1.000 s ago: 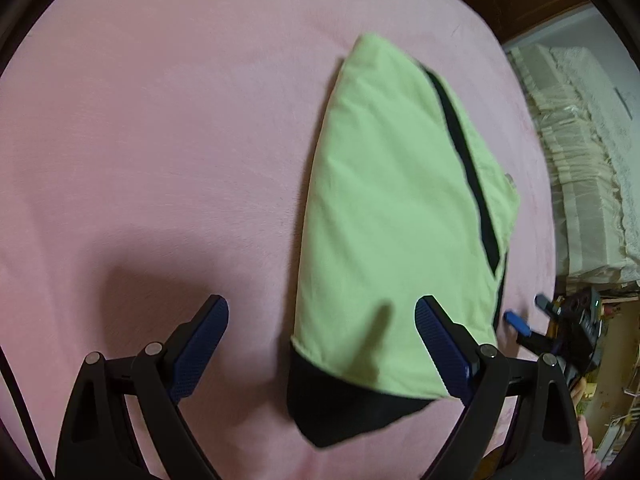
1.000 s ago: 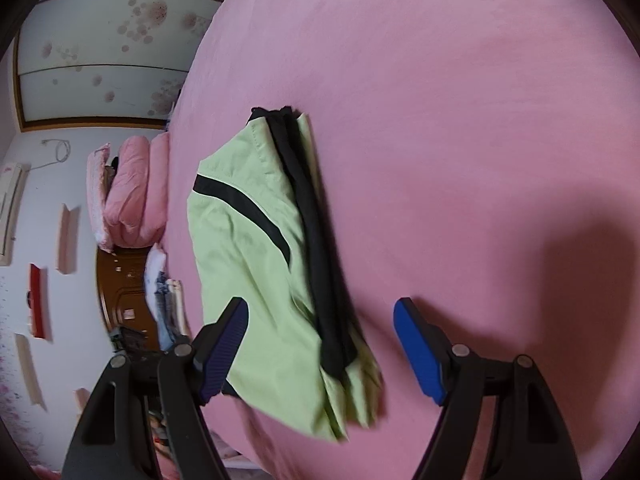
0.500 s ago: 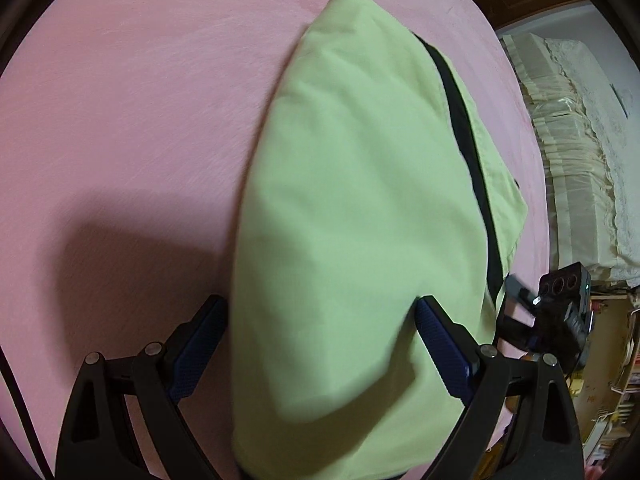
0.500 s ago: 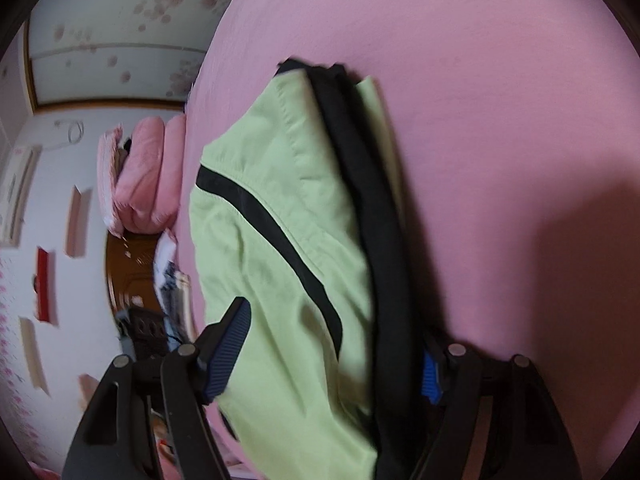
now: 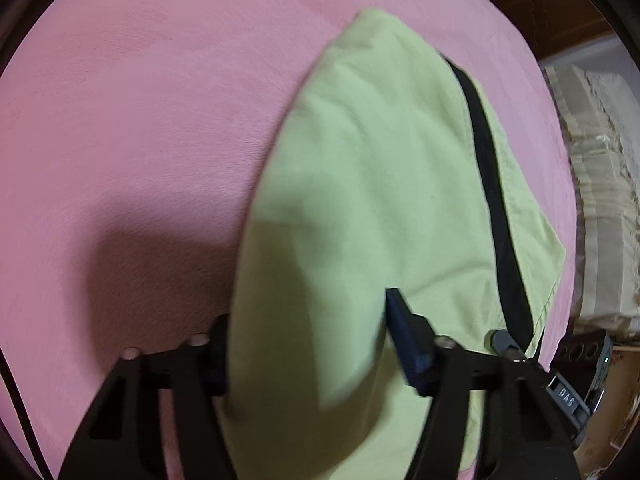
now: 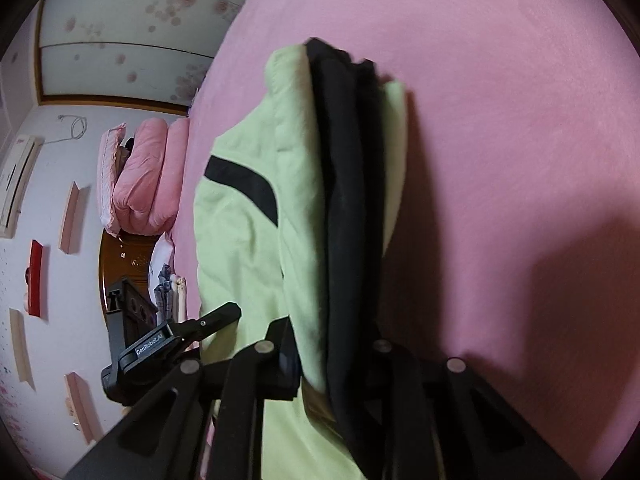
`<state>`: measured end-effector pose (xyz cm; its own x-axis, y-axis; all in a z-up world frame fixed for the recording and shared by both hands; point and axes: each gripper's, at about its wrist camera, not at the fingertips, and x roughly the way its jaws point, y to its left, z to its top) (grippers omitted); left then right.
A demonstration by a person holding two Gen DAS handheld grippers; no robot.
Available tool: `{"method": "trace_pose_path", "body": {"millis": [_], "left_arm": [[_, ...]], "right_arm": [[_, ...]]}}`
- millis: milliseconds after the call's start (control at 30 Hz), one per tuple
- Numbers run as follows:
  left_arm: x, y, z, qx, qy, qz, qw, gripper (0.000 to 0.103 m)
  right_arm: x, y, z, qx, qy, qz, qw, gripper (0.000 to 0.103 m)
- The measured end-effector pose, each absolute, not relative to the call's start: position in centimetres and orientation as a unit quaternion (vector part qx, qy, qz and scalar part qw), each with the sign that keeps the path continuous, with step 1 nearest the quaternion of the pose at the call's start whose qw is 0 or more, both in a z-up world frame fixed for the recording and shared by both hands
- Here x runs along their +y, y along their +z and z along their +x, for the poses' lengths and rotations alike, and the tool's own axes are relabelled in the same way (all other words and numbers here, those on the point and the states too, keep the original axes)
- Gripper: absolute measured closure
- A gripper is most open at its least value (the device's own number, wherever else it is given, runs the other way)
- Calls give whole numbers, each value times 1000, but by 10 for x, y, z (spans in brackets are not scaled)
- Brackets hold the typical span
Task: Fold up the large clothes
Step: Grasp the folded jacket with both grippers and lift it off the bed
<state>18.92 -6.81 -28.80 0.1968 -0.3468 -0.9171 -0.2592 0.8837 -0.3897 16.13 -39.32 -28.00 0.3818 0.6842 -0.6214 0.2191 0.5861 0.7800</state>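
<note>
A folded light-green garment (image 5: 380, 184) with black stripes lies on the pink bed cover (image 5: 140, 120). My left gripper (image 5: 308, 340) is shut on its near edge; green cloth bulges between the blue pads (image 5: 404, 340). In the right wrist view the same garment (image 6: 256, 240) shows stacked green and black layers (image 6: 348, 200). My right gripper (image 6: 336, 356) is shut on that layered edge. The left gripper's body (image 6: 160, 344) shows at the garment's far side.
Pink folded bedding (image 6: 140, 176) lies at the bed's head, by a wooden headboard (image 6: 124, 264). A cream frilled cover (image 5: 600, 200) lies beyond the bed's right edge. The right gripper's body (image 5: 576, 384) shows at lower right.
Both grippers moved in onto the garment and closed on its edges; a second ago they were open and short of it.
</note>
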Motion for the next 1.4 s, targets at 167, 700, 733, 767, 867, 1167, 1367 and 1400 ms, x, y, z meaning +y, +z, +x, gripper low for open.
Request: {"method": "trace_pose_path", "body": {"millis": [167,700,733,767,867,1167,1367,1400], "left_arm": [[-73,-267,177,623,-28,-244,742,68],[-27,-191,92,624,6,-255,739,72],[-18,-187,95,623,6,-256,739,72],[-10,-182,93,622,5,-256,740,72],[28,-166,89,613,2,-243,752,72],[164,-96,89,559,41,-212,801,73],[282,-49,75,502,94,-197,837,73],[300,-42,76,492,109,-194,842,73]], "right_arm": [[-378,-258,148,502,161,424,737,91],[-290,-165,62,497,194,402,744,92],[-278,-159,57,497,194,399,745,92],[-264,-153,53,497,194,394,749,92],[-223,-138,44,492,193,384,757,92],[-72,-110,56,466,244,400,751,91],[43,-87,91,437,323,379,749,91],[61,-86,97,434,338,381,744,91]]}}
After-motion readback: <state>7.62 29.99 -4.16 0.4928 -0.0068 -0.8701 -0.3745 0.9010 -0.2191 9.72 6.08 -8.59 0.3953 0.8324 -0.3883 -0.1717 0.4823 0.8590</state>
